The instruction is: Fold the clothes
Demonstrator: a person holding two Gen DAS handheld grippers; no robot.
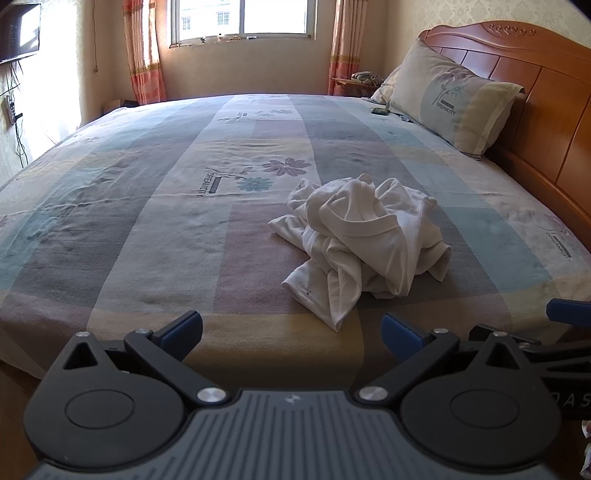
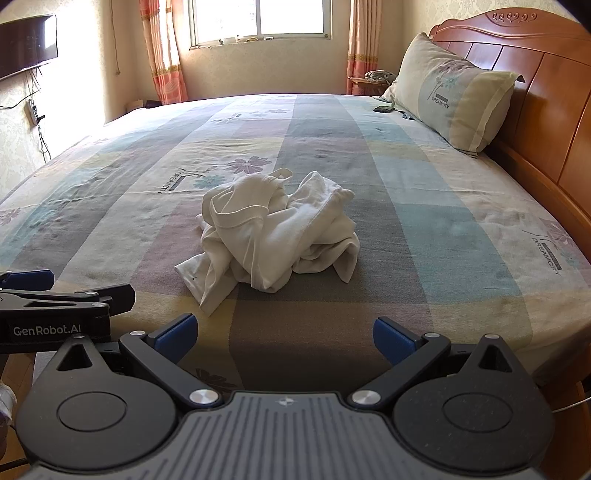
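A crumpled white shirt (image 1: 360, 240) lies in a heap on the patchwork bed sheet (image 1: 166, 221), its ribbed neckline facing up. My left gripper (image 1: 291, 332) hangs open over the near edge of the bed, short of the shirt and a little left of it, nothing between its blue pads. In the right wrist view the same shirt (image 2: 273, 236) sits ahead, slightly left of centre. My right gripper (image 2: 284, 336) is open too, short of the shirt over the sheet (image 2: 424, 229), jaws empty. The left gripper's side shows at that view's left edge.
A long pillow (image 1: 447, 99) leans on the wooden headboard (image 1: 535, 92) at the right. A small dark phone-like object (image 1: 379, 110) lies near the pillow. A window with orange curtains (image 1: 142, 55) is at the far wall, a wall television (image 1: 18, 31) at the left.
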